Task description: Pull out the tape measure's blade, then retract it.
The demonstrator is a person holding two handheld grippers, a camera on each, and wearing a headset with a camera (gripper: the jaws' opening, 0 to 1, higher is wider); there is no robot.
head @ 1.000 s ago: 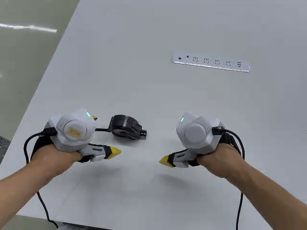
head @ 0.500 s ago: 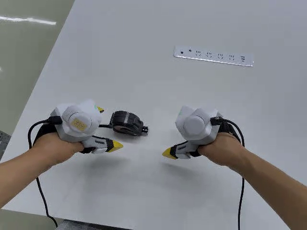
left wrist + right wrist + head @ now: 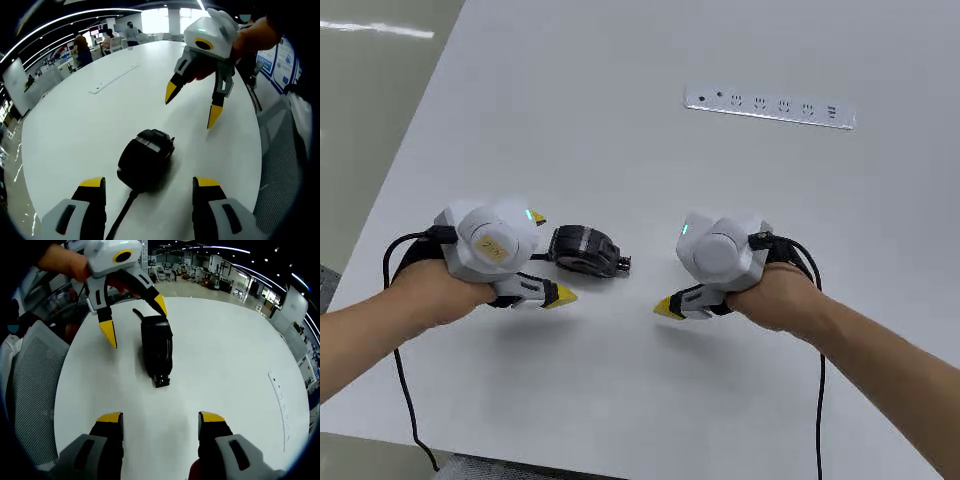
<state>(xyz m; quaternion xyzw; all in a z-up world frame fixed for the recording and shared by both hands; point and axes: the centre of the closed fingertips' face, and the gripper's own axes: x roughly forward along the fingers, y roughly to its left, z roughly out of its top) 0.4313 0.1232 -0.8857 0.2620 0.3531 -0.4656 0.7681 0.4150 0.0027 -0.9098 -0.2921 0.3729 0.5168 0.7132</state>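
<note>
Lying flat on the white table, the black tape measure sits between the spread jaws of the left gripper, which grip nothing; whether either jaw brushes the case is hard to tell. Its blade end points toward the right gripper, which hovers nearby, jaws likewise apart and empty. A power strip lies well beyond.

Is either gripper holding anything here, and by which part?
Nothing is held. The left gripper and right gripper are both open; the tape measure lies on the table, just ahead of the left jaws.
</note>
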